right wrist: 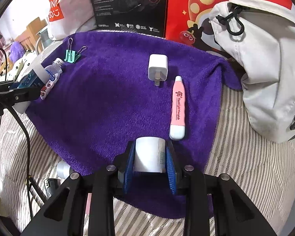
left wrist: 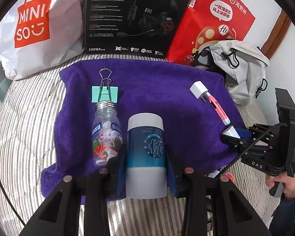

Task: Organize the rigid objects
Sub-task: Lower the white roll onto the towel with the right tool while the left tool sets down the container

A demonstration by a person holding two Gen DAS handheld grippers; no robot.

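From the left wrist view, the sorting looks to be midway, judging by how things lie on the purple towel [left wrist: 147, 90], which is spread over a striped bed [left wrist: 25, 129]. The left hand-held gripper [left wrist: 145, 157] is clenched around one blue-and-white canister [left wrist: 145, 153], which lies lengthwise at the near edge of the towel and seems not yet set down. Just to its left, on the towel, lies one clear plastic bottle [left wrist: 106, 133] without a cap, and beyond the bottle's mouth, touching or nearly so, one green binder clip [left wrist: 104, 94]. On the towel's right half lie one white charger plug [left wrist: 199, 90] and one pink pen-like stick [left wrist: 219, 110], end to end. At the towel's right edge the right hand-held gripper [left wrist: 233, 132] grasps a small white cylinder [left wrist: 231, 131], and a person's hand [left wrist: 287, 184] holds its handle. From the right wrist view, the right hand-held gripper [right wrist: 150, 155] is closed on that white cylinder [right wrist: 149, 154] over the near edge of the towel [right wrist: 112, 90], just beside the base of the pink stick [right wrist: 178, 108]; the plug [right wrist: 158, 67] lies just beyond the stick's tip. Far left on the towel are the bottle [right wrist: 52, 76], the clip [right wrist: 71, 56] and the canister [right wrist: 32, 77] in the left hand-held gripper [right wrist: 19, 90]. So two loose groups appear on the towel, three things on the left and three on the right, with the two held things left to place. Behind the towel stand one black headset box [right wrist: 129, 4], one red bag [right wrist: 188, 15], one white shopping bag [right wrist: 69, 5] and one grey pouch [right wrist: 265, 63].
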